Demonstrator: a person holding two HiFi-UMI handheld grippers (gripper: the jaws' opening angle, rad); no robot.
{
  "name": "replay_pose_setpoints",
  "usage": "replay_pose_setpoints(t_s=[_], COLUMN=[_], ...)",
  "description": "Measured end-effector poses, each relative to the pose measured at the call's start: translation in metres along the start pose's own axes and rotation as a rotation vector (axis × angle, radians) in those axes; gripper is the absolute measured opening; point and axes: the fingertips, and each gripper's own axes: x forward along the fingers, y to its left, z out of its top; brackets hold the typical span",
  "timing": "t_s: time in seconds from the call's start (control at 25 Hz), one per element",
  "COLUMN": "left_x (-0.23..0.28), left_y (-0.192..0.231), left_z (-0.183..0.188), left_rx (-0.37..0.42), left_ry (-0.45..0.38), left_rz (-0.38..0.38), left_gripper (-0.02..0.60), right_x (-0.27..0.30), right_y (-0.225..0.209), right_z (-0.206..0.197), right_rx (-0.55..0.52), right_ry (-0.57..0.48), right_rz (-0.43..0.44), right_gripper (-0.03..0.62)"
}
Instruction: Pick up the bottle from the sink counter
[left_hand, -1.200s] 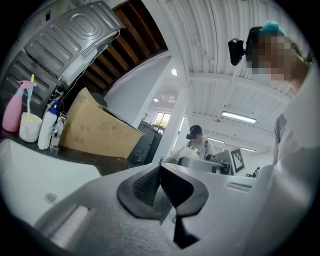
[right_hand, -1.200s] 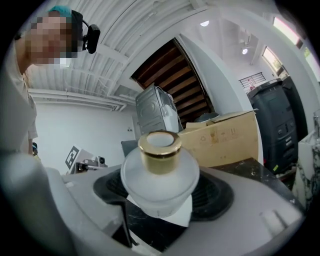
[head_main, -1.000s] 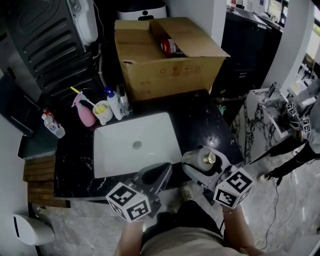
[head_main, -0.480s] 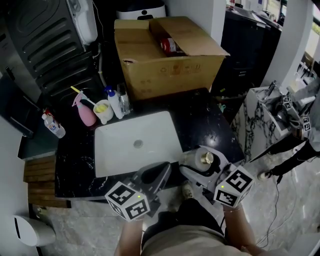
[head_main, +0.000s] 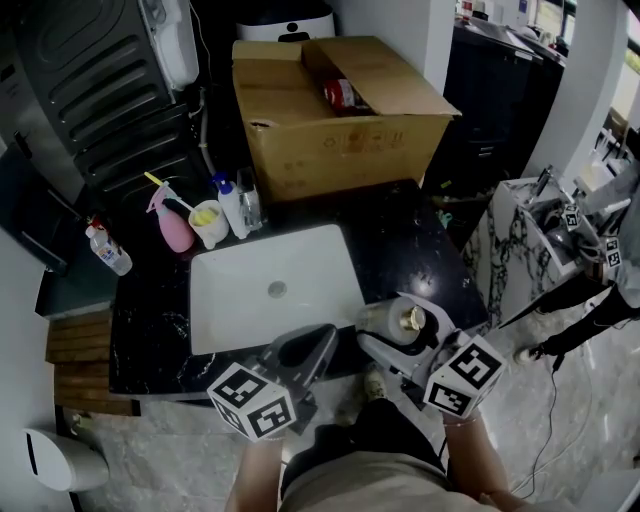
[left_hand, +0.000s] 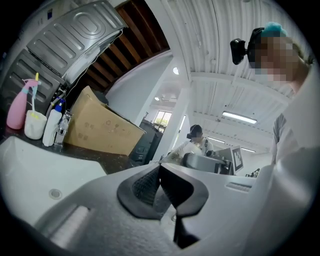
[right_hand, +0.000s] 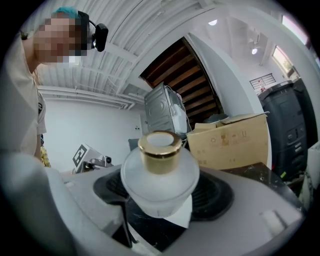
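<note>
1. My right gripper (head_main: 398, 332): fingers clamped on the bottle (head_main: 411, 319), one pad on each side of its frosted body. The bottle is upright, gold cap on top.
2. Bottle position, head view: over the counter (head_main: 410, 245) near its front edge, at 4 o'clock from the sink (head_main: 235, 300), just beside the basin's near right corner. I cannot tell whether its base touches the counter.
3. My left gripper (head_main: 318, 345): fingers together, pads meeting edge to edge, nothing between them. It sits over the sink's front rim at 6 o'clock, and at 9 o'clock from the bottle, near it but apart.
4. Back of counter, 11 o'clock from the sink: pink sprayer (head_main: 172, 228), cup (head_main: 207, 224) and squeeze bottle (head_main: 231, 207) in a close row, all upright.
5. At 12 o'clock from the sink: box (head_main: 340, 140), flaps open, something red inside near its back.
</note>
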Motion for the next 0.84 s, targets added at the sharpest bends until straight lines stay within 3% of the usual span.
replay_pose_setpoints(t_s=[0.2,0.84], left_x=[0.005,0.007], left_y=[-0.002,-0.009], left_z=[0.0,-0.01], left_rx=[-0.046,-0.034], left_ry=[-0.007,0.033], left_rz=[-0.029,-0.031], left_gripper=[0.008,0.008], right_x=[-0.001,-0.008], right_y=[-0.005,-0.01], right_z=[-0.007,-0.006], right_rx=[0.033,0.081], right_ry=[0.01,0.001], right_rz=[-0.006,-0.022], right_gripper=[0.327,0.327])
